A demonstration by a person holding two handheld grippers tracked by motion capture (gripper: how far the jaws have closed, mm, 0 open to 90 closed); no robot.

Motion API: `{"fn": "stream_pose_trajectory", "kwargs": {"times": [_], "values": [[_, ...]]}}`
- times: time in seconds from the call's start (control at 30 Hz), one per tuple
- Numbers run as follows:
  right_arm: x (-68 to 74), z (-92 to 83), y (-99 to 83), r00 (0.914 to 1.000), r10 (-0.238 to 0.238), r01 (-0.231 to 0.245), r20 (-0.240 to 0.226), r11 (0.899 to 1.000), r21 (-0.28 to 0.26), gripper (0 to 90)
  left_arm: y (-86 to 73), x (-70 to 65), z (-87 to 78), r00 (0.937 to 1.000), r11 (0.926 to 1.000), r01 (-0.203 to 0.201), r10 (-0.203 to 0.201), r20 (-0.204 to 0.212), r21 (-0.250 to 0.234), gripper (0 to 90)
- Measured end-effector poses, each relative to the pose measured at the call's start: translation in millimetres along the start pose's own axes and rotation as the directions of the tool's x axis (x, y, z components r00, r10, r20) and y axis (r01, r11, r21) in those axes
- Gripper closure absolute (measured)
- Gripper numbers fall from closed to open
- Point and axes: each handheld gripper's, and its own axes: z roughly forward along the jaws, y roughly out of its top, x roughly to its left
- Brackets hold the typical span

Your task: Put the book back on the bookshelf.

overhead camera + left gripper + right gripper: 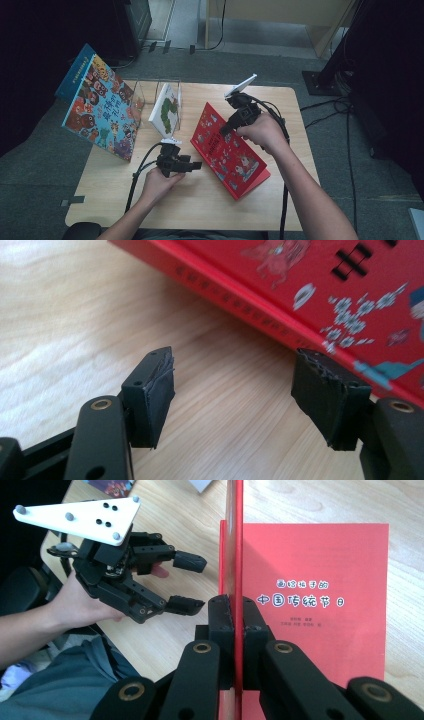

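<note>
on the light wooden table (210,200) an opened red picture book with cartoon figures on its cover (227,150) lies right of centre, its front cover lifted on edge; the right gripper (238,611) has its two black jaws pressed together on that raised cover, which runs as a thin red strip straight up between them, while the inner red title page with yellow and white characters (320,600) lies flat on the table beyond; the left gripper (235,390) rests low over the wood with its jaws spread wide and nothing between them, just beside the red book's spine edge, the right-hand pad close to the cover, whether touching i cannot tell; at the table's far left a large blue picture book crowded with cartoon animals (97,105) stands tilted beside a clear plastic book stand (150,95); a thin white book with green shapes (166,112) leans in that stand.
</note>
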Motion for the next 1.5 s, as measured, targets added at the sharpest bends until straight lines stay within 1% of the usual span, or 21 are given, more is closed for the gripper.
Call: {"fn": "stream_pose_trajectory", "kwargs": {"times": [0.23,0.3,0.5,0.57,0.63,0.67,0.8,0.87,0.9,0.97,1.1,1.13,1.2,1.23,1.27,1.3,1.33,1.4,1.43,1.47,1.5], "values": [[-1.3,-3.6,1.3,0.9997,-0.009,0.008,-0.025,1.0,-0.015,88.3,15.3,-5.1,6.2,0.9996,0.9997,-0.018,0.018,0.021,-0.018,33.2],[-1.9,-3.5,1.0,0.9992,-0.011,0.01,-0.037,1.0,-0.017,88.3,18.7,-5.1,8.2,0.9977,0.9998,-0.01,0.011,0.066,-0.018,32.2],[-11.5,-0.6,-5.9,0.996,-0.004,0.0,-0.09,0.999,-0.041,87.6,23.8,-3.5,11.0,0.9961,0.9998,0.017,-0.017,0.087,0.008,27.2],[-13.7,1.0,-10.0,0.9941,-0.011,0.005,-0.108,0.998,-0.057,87.2,24.4,-0.9,12.3,0.9928,0.9992,0.04,-0.04,0.113,0.002,24.6],[-15.3,1.0,-14.1,0.992,-0.022,0.013,-0.125,0.997,-0.07,86.9,25.8,2.7,13.2,0.9831,0.9966,0.083,-0.082,0.164,0.004,23.1],[-15.7,0.4,-15.7,0.9908,-0.023,0.012,-0.133,0.997,-0.077,86.9,26.4,3.5,13.4,0.9799,0.9961,0.088,-0.088,0.179,0.005,22.5],[-16.5,-5.8,-22.2,0.9846,-0.046,0.027,-0.168,0.993,-0.115,84.9,32.5,-0.3,8.0,0.9847,0.9983,0.042,-0.035,0.171,-0.04,22.3],[-17.4,-11.5,-26.0,0.9813,-0.062,0.034,-0.182,0.987,-0.154,85.0,37.3,-2.3,2.8,0.9825,0.9963,0.046,-0.032,0.184,-0.072,21.2],[-17.6,-14.5,-27.7,0.9792,-0.069,0.035,-0.191,0.984,-0.176,85.0,39.1,-1.5,-0.3,0.9778,0.9945,0.045,-0.024,0.208,-0.095,20.1],[-17.4,-21.6,-31.0,0.9738,-0.089,0.042,-0.209,0.974,-0.221,86.1,44.1,0.1,-5.6,0.9633,0.9919,0.055,-0.023,0.267,-0.114,19.1],[-17.2,-27.0,-37.2,0.9591,-0.162,0.095,-0.232,0.957,-0.275,86.5,54.4,-9.9,-20.8,0.974,0.9943,-0.014,0.038,0.223,-0.106,16.8],[-18.6,-27.8,-38.2,0.9546,-0.174,0.1,-0.242,0.952,-0.289,86.5,55.7,-11.1,-23.8,0.9744,0.9936,-0.025,0.049,0.219,-0.11,17.4],[-21.5,-29.6,-40.9,0.9451,-0.197,0.11,-0.261,0.943,-0.313,87.9,58.8,-12.1,-31.7,0.9687,0.9917,-0.066,0.091,0.231,-0.11,21.4],[-23.2,-29.4,-42.8,0.9412,-0.209,0.116,-0.266,0.938,-0.326,88.4,59.7,-11.8,-35.2,0.9619,0.9904,-0.09,0.114,0.249,-0.106,24.2],[-25.1,-28.7,-44.9,0.9347,-0.227,0.128,-0.273,0.933,-0.337,88.6,60.2,-9.3,-37.6,0.9461,0.991,-0.086,0.113,0.303,-0.102,29.5],[-27.6,-28.7,-47.0,0.9257,-0.24,0.128,-0.292,0.926,-0.356,88.6,60.5,-8.6,-41.3,0.9395,0.9896,-0.08,0.115,0.323,-0.12,34.4],[-30.3,-28.6,-49.5,0.918,-0.259,0.134,-0.3,0.915,-0.38,88.6,61.8,-7.2,-45.7,0.9305,0.9891,-0.076,0.116,0.347,-0.126,41.0],[-36.1,-29.1,-52.0,0.9114,-0.306,0.168,-0.276,0.888,-0.429,86.1,64.5,-7.7,-55.6,0.9176,0.9807,-0.117,0.167,0.361,-0.157,52.3],[-36.4,-29.4,-53.3,0.9075,-0.34,0.202,-0.247,0.869,-0.451,82.4,65.9,-8.5,-60.9,0.9126,0.973,-0.157,0.208,0.352,-0.169,56.9],[-34.8,-29.5,-54.5,0.9127,-0.368,0.25,-0.178,0.847,-0.468,77.7,67.2,-10.8,-65.5,0.9114,0.9658,-0.19,0.24,0.334,-0.177,62.0],[-32.9,-28.5,-54.3,0.9145,-0.38,0.281,-0.138,0.843,-0.459,75.6,68.7,-12.4,-69.7,0.9077,0.9599,-0.224,0.268,0.323,-0.169,64.9]]}}
